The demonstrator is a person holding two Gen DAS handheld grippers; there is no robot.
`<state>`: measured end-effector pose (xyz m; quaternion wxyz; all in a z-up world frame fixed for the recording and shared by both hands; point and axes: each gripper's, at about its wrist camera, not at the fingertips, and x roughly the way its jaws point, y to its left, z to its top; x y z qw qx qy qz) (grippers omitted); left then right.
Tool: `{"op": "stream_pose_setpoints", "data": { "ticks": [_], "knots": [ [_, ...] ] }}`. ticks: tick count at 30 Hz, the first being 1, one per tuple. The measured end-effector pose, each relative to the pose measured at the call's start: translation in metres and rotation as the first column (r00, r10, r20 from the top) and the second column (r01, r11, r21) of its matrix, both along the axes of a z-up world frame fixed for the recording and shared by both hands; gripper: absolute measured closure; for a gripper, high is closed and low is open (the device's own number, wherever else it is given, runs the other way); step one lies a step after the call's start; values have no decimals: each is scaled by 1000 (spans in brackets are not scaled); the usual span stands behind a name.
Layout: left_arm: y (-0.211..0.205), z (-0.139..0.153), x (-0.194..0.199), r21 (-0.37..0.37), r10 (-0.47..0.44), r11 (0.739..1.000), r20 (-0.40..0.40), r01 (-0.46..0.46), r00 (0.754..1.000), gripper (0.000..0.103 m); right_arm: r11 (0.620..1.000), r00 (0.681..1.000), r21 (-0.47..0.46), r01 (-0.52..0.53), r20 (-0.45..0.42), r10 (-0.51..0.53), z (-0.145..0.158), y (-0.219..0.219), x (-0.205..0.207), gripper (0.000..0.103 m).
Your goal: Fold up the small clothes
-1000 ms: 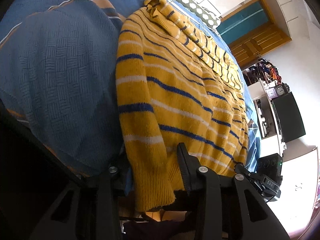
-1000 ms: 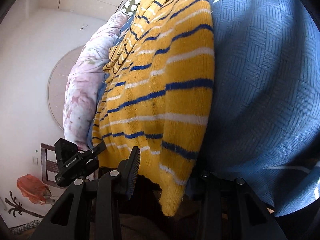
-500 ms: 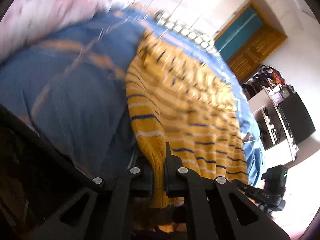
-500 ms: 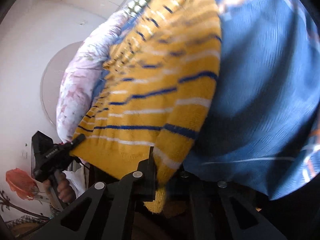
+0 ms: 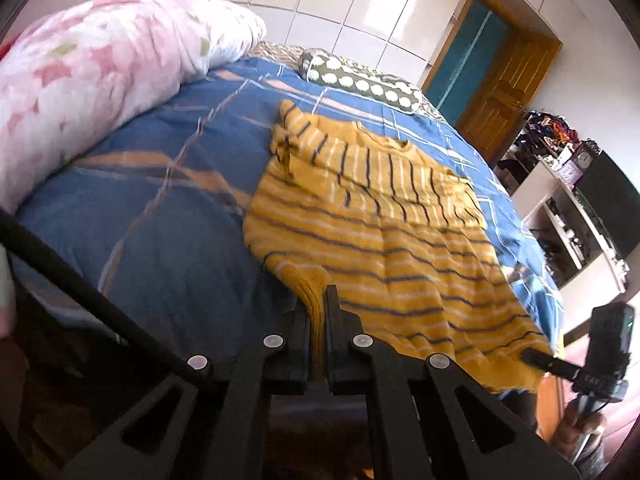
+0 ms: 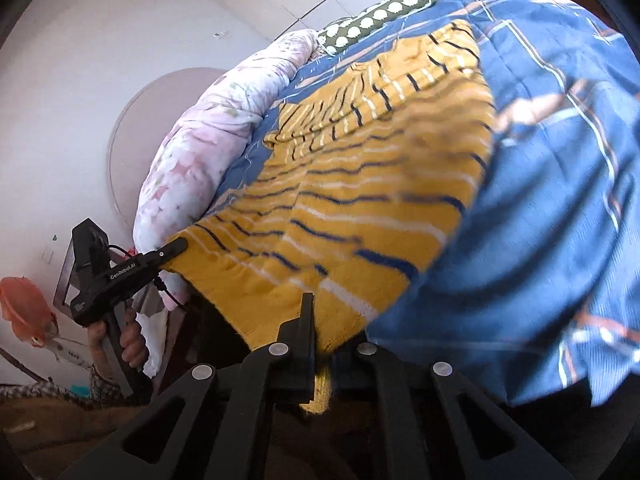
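Note:
A yellow sweater [image 5: 384,216] with navy and white stripes lies spread on a blue bedspread [image 5: 168,208], collar toward the far end. My left gripper [image 5: 318,312] is shut on the sweater's near left hem corner and holds it above the bed. My right gripper [image 6: 324,320] is shut on the near right hem corner of the sweater [image 6: 360,184]. The left gripper also shows in the right wrist view [image 6: 176,246], clamped on the hem. The right gripper shows in the left wrist view [image 5: 532,356] at the hem's other end.
A rolled pink floral quilt [image 5: 88,72] lies along the bed's left side. A dark polka-dot pillow [image 5: 360,80] sits at the head. A wooden door [image 5: 504,76] and cluttered shelves [image 5: 560,200] stand to the right of the bed.
Both grippers closed on the sweater's hem corners and lifted them up from the bed's edge. The views have swung upward, so the whole bed shows.

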<state>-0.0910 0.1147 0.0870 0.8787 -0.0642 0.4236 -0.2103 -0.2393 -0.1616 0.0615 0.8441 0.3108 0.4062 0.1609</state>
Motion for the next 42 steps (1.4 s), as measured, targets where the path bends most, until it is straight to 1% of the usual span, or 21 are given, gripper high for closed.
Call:
{"op": "stream_pose_setpoints", "data": {
  "ticks": [3,6,9,12,14,16,17,21,23,25,27,30,32,33,34,36,37,38,39,40,42],
  "knots": [
    [-6,12,26,-13,11,1000,9,-11,1000,98,1000,999,-12,-4,43,4,20,-5,23,97],
    [-19,31,59,-11,23,1000,50,-23,998,98,999,996,-48,3,89,1,45,-9,54,97],
    [-42,52,109,12,33,999,82,-34,996,98,995,990,-94,46,136,-33,71,-21,92,97],
    [-71,61,170,42,54,998,62,-57,997,98,990,984,-104,99,155,-82,87,-42,136,97],
    [-89,58,208,52,63,997,37,-65,997,98,982,981,-119,149,140,-132,87,-57,170,97],
    [-109,50,242,81,77,994,22,-79,997,98,972,979,-137,189,107,-175,79,-70,200,97],
    [-121,41,261,109,85,990,15,-86,996,98,969,977,-142,203,86,-193,72,-75,215,97],
    [-147,8,299,189,93,978,-40,-84,995,98,963,971,-137,233,-21,-238,33,-98,267,97],
    [-155,-9,315,212,88,975,-76,-70,993,97,965,966,-101,243,-66,-250,16,-112,285,95],
    [-157,-19,325,204,82,977,-96,-61,992,94,961,955,-36,274,-106,-276,-3,-130,298,95],
    [-155,-29,335,170,76,984,-131,-53,988,94,953,944,26,301,-151,-294,-20,-146,312,93],
    [-150,-39,350,98,56,994,-192,-38,980,92,941,932,86,327,-196,-306,-37,-159,325,92],
    [-145,-39,355,9,34,999,-221,-33,975,84,934,928,122,337,-209,-308,-45,-166,331,91],
    [-143,-37,356,-17,31,999,-225,-36,974,72,927,927,150,343,-213,-309,-48,-170,334,89],
    [-140,-35,357,-41,37,998,-221,-47,975,54,919,926,183,350,-217,-309,-51,-174,336,82],
    [-132,-27,356,-84,56,994,-198,-74,979,45,888,919,264,376,-229,-321,-58,-183,339,72],
    [-129,-24,356,-103,57,992,-194,-78,979,45,863,913,315,395,-240,-330,-63,-187,338,68],
    [-126,-21,356,-117,54,990,-197,-79,979,45,840,907,353,411,-250,-338,-66,-191,337,68],
    [-123,-18,354,-123,58,989,-196,-84,979,45,803,896,402,439,-264,-358,-70,-196,335,67],
    [-121,-15,353,-121,63,989,-192,-88,979,44,786,890,421,453,-271,-367,-71,-199,333,67],
    [-115,-9,347,-94,72,992,-175,-89,982,43,773,882,428,469,-280,-380,-70,-201,331,67]
  ]
}}
